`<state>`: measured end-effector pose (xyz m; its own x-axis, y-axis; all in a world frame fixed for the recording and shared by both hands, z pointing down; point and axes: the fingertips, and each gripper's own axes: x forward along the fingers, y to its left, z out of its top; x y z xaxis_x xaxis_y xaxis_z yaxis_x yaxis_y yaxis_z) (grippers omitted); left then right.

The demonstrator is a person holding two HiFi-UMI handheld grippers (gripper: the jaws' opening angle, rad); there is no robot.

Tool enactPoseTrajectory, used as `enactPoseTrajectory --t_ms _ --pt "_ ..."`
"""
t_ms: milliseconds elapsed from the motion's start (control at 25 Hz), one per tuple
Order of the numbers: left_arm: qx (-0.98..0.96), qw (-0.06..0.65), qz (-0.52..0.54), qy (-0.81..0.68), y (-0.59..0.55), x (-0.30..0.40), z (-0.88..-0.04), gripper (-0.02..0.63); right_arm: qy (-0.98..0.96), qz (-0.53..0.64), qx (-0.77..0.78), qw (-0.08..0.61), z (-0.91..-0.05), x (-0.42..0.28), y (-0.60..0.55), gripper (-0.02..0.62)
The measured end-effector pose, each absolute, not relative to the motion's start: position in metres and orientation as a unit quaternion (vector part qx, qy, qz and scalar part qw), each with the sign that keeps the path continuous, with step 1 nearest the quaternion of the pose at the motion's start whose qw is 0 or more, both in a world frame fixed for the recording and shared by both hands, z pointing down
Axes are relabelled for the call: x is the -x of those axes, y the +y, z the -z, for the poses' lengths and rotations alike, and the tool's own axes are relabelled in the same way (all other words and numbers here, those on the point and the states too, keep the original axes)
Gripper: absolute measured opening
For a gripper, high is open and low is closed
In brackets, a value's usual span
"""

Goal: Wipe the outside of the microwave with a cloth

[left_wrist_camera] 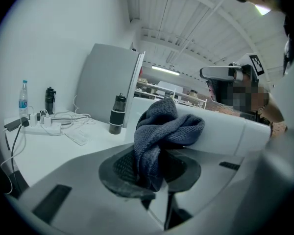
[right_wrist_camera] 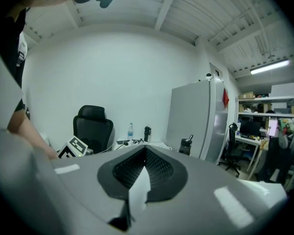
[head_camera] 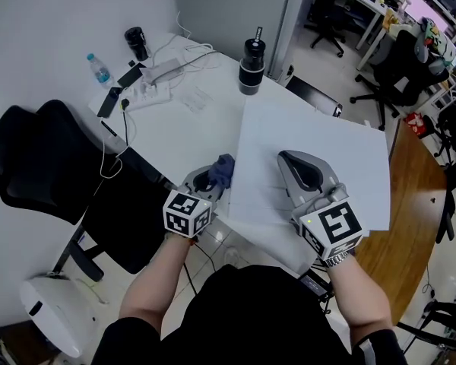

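- what's in the left gripper (head_camera: 210, 179)?
- i've got its jaws pinched partway on a bunched cloth (left_wrist_camera: 161, 126). it looks soft, light and floppy, held at the bunch's base. the white microwave (head_camera: 319, 139) is just ahead.
- and the right gripper (head_camera: 287, 158)?
- closed, empty, over the microwave's top.

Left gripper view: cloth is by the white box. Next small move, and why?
Probably ease the left gripper in so the cloth presses the microwave's near edge, then sweep along it: the jaws grip the cloth, which sits right beside that edge.
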<state>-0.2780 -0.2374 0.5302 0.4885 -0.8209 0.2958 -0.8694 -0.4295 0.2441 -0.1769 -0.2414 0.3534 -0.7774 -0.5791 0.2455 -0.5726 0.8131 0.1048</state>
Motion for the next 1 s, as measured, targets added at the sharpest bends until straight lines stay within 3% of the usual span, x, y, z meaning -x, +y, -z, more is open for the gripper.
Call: enactPoseTrajectory --t_ms 1000 --pt "-0.835 0.190 -0.103 -0.505 -0.353 0.289 -0.539 0.089 -0.920 -0.002 -0.367 0.137 -0.356 0.146 -0.284 0.001"
